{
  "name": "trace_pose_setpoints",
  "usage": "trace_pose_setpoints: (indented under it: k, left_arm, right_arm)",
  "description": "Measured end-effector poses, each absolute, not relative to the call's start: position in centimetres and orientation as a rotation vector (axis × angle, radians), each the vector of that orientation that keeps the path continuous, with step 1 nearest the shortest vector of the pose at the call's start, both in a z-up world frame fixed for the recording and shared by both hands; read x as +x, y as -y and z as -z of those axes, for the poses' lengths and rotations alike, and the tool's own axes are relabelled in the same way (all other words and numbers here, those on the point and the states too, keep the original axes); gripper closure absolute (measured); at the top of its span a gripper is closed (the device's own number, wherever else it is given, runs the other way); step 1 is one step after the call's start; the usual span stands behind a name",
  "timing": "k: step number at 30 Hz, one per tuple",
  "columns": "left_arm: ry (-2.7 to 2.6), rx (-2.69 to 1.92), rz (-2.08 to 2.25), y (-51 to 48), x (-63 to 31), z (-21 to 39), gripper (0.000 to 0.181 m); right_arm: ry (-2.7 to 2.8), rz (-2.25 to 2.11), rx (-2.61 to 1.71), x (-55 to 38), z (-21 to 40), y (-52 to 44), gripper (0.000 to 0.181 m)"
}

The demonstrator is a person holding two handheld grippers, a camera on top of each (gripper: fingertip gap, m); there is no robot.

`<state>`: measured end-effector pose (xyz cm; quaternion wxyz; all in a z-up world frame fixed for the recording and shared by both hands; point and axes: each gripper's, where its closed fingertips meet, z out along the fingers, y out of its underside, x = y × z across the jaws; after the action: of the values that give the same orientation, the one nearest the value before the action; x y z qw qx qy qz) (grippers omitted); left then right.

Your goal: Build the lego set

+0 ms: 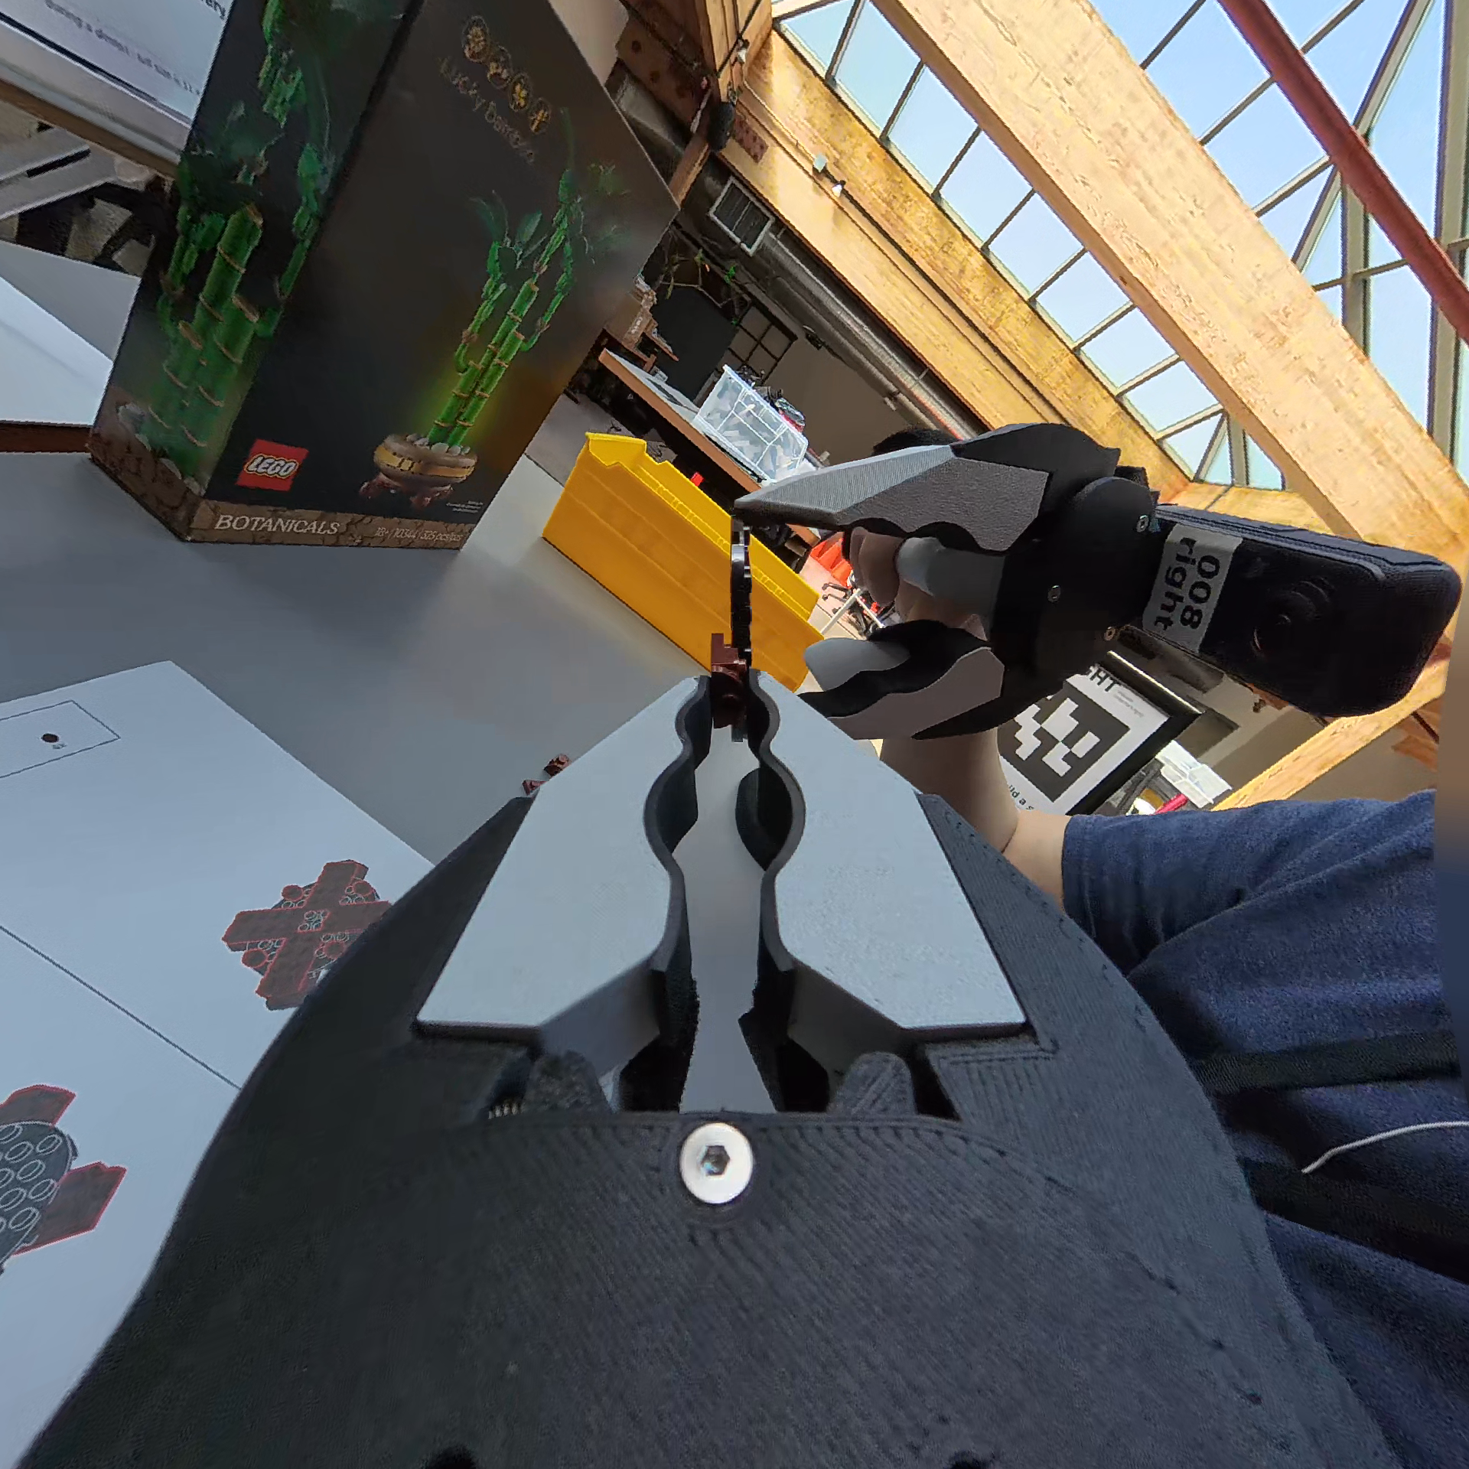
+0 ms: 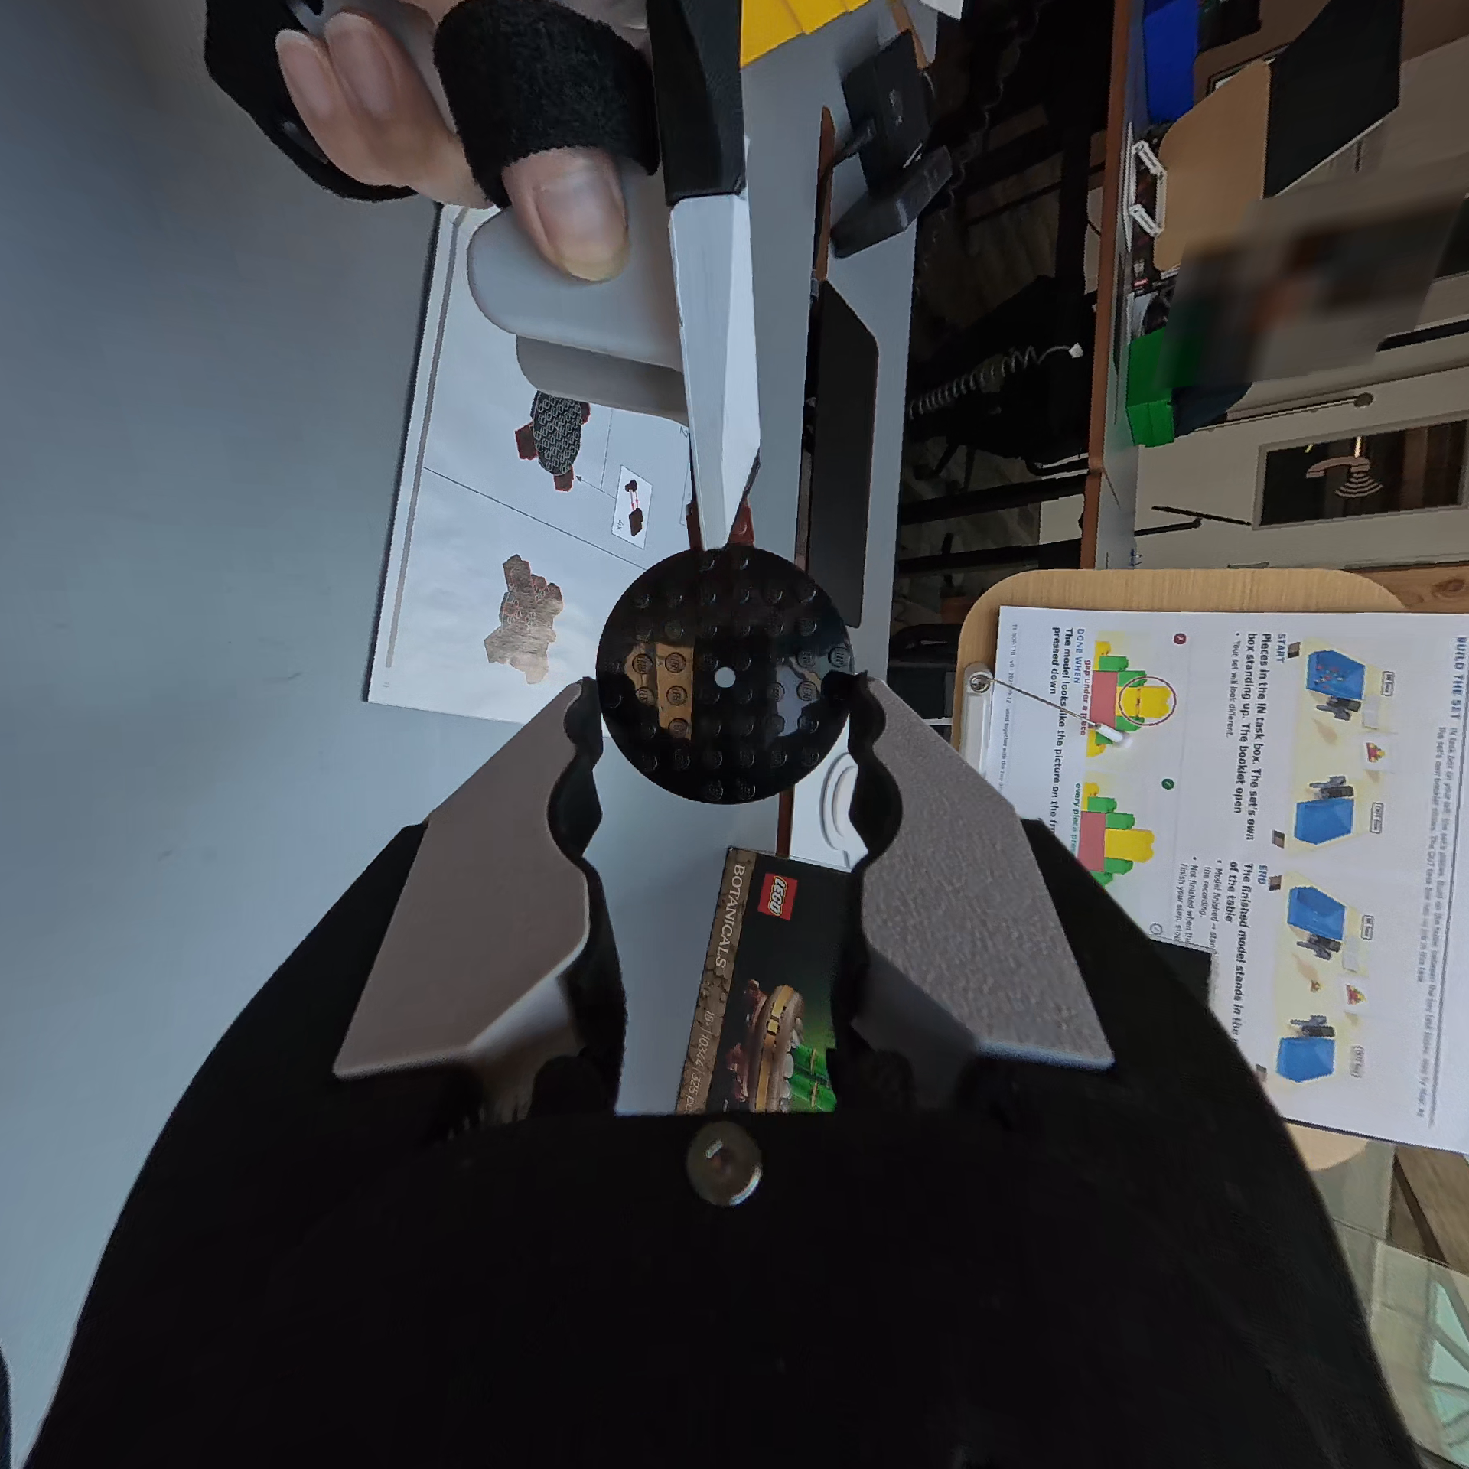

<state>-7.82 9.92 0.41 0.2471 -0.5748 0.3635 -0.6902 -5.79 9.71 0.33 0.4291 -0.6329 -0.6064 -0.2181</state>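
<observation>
My right gripper (image 2: 723, 693) is shut on a black round studded plate (image 2: 719, 676), gripping it by its rim at both sides, and holds it up above the grey table (image 2: 199, 477). In the left wrist view the plate (image 1: 741, 588) shows edge-on between the right gripper's (image 1: 775, 596) two fingers. My left gripper (image 1: 730, 703) is shut on a small reddish-brown piece (image 1: 725, 664), held against the plate's lower edge. In the right wrist view the left gripper's finger (image 2: 711, 381) reaches down to the plate's top rim, where the brown piece (image 2: 743, 526) peeks out.
The set's dark box (image 1: 318, 318) stands at the back, beside a yellow bin (image 1: 676, 548). The open instruction booklet (image 1: 159, 835) lies on the table, with small brown pieces (image 1: 548, 771) near it. A printed sheet (image 2: 1232, 835) lies on a wooden board. A blue sleeve (image 1: 1272, 954) is at the right. The tips of both grippers are at nearly the same place.
</observation>
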Motion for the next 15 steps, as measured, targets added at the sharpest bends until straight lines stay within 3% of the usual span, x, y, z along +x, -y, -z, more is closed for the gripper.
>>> trace_pose_setpoints:
  k: [15]
  left_arm:
    - [-1.175, -1.355, 1.526, -5.6, -9.0, 0.1, 0.175]
  right_arm:
    - [1.345, 0.832, -1.168, -7.0, 0.2, -5.8, 0.119]
